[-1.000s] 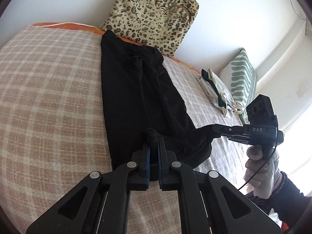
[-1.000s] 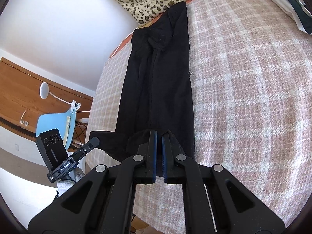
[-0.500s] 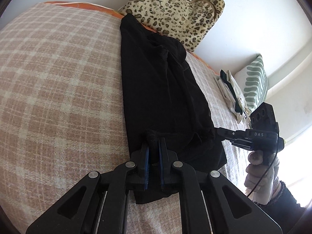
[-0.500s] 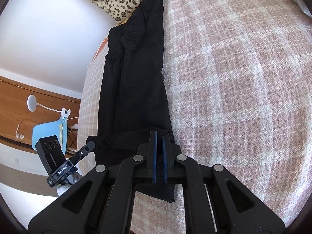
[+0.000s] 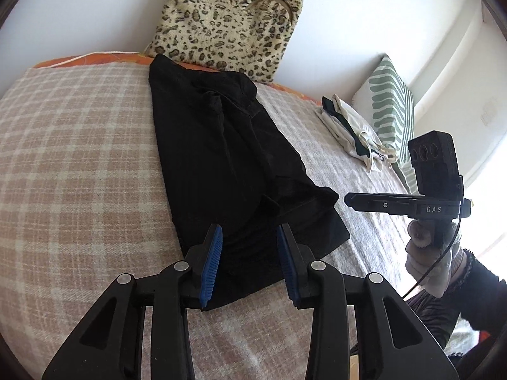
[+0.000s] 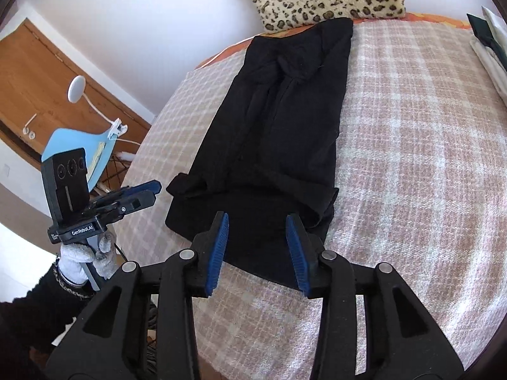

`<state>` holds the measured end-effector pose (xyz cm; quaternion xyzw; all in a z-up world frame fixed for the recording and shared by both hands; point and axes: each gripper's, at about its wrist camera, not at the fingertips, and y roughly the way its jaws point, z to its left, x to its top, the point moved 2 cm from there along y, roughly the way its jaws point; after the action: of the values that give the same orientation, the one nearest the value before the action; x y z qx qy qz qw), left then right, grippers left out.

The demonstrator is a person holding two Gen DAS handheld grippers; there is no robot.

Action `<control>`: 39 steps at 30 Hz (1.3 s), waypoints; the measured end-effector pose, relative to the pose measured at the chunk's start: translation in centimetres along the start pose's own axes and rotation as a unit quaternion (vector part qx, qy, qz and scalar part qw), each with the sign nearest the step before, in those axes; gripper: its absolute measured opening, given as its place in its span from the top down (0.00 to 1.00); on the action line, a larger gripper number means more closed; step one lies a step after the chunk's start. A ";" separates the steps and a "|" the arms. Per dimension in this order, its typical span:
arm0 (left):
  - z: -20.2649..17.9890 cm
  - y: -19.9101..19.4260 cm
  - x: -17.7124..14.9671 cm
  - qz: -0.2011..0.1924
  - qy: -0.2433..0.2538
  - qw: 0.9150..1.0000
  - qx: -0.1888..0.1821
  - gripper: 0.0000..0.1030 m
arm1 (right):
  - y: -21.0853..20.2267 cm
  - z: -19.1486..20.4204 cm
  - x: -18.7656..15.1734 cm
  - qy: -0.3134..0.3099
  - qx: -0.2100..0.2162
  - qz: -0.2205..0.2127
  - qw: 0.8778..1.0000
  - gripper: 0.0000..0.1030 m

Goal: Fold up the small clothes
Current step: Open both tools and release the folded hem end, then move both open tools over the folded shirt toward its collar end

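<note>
A black garment (image 5: 221,158) lies lengthwise on the plaid bed cover (image 5: 79,158), its near end folded back on itself. It also shows in the right wrist view (image 6: 279,133). My left gripper (image 5: 250,250) is open and empty just above the garment's near edge. My right gripper (image 6: 256,240) is open and empty over the same near end. In the left wrist view the right gripper (image 5: 351,199) sits just right of the fold. In the right wrist view the left gripper (image 6: 152,190) sits just left of it.
A leopard-print bag (image 5: 228,22) leans on the wall at the bed's far end. A pile of folded light clothes (image 5: 351,129) and a green-striped pillow (image 5: 389,107) lie at the right. A blue chair (image 6: 76,152) and lamp stand beyond the bed's left edge.
Both grippers were shut on the garment's near end and carried it forward into a fold. Now both have opened, let go and drawn back.
</note>
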<state>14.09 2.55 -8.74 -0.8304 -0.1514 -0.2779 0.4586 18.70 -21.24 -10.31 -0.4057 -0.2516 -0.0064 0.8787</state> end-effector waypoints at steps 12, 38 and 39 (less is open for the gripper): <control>0.7 3.2 -0.7 0.063 -0.009 0.998 0.003 0.70 | 4.6 0.4 -0.6 -0.031 -0.030 0.062 0.997 0.75; -2.0 3.0 1.2 0.062 0.045 0.996 -0.046 0.70 | 3.3 -2.5 5.6 0.027 -0.071 -0.022 0.997 0.75; -1.9 3.7 0.9 0.075 0.044 0.995 -0.039 0.70 | 3.3 -2.8 5.5 0.031 -0.073 -0.021 0.997 0.75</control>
<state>16.06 -1.00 -9.91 -0.8438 -0.0575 -0.2844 0.4515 25.45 -19.97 -11.67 -0.4626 -0.2319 -0.0554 0.8539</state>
